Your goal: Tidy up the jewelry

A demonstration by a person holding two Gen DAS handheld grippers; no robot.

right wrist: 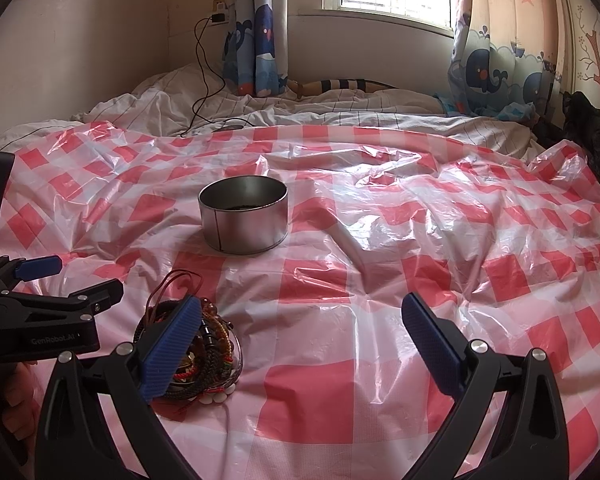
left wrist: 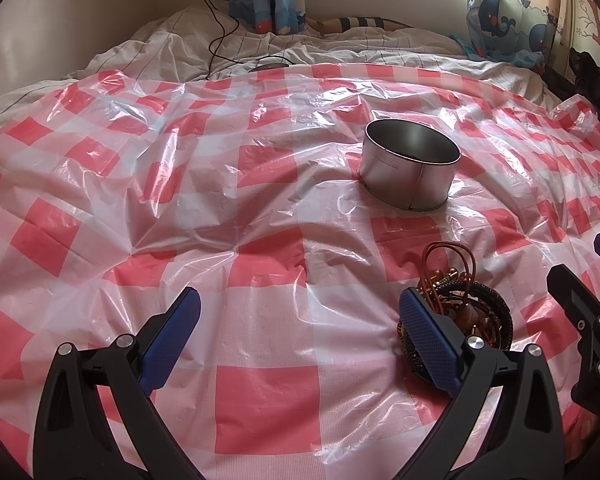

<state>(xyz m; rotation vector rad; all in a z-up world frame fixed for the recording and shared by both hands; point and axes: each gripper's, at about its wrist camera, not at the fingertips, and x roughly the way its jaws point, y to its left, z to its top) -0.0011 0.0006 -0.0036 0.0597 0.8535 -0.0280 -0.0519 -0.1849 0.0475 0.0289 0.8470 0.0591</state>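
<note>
A pile of bracelets and beaded cords [left wrist: 466, 312] lies on the red-and-white checked plastic sheet [left wrist: 260, 240]. It also shows in the right wrist view [right wrist: 208, 356]. A round metal tin [left wrist: 410, 164], open on top, stands beyond it, and shows in the right wrist view [right wrist: 244, 216]. My left gripper [left wrist: 300, 344] is open and empty, its right finger just left of the pile. My right gripper [right wrist: 300, 352] is open and empty, its left finger beside the pile.
The sheet covers a bed with a rumpled white duvet [right wrist: 340, 112] behind. A black charger cable [right wrist: 204, 80] runs onto the bed at back left. Whale-print curtains [right wrist: 496, 76] hang by the window. A dark garment [right wrist: 592, 136] lies at the right edge.
</note>
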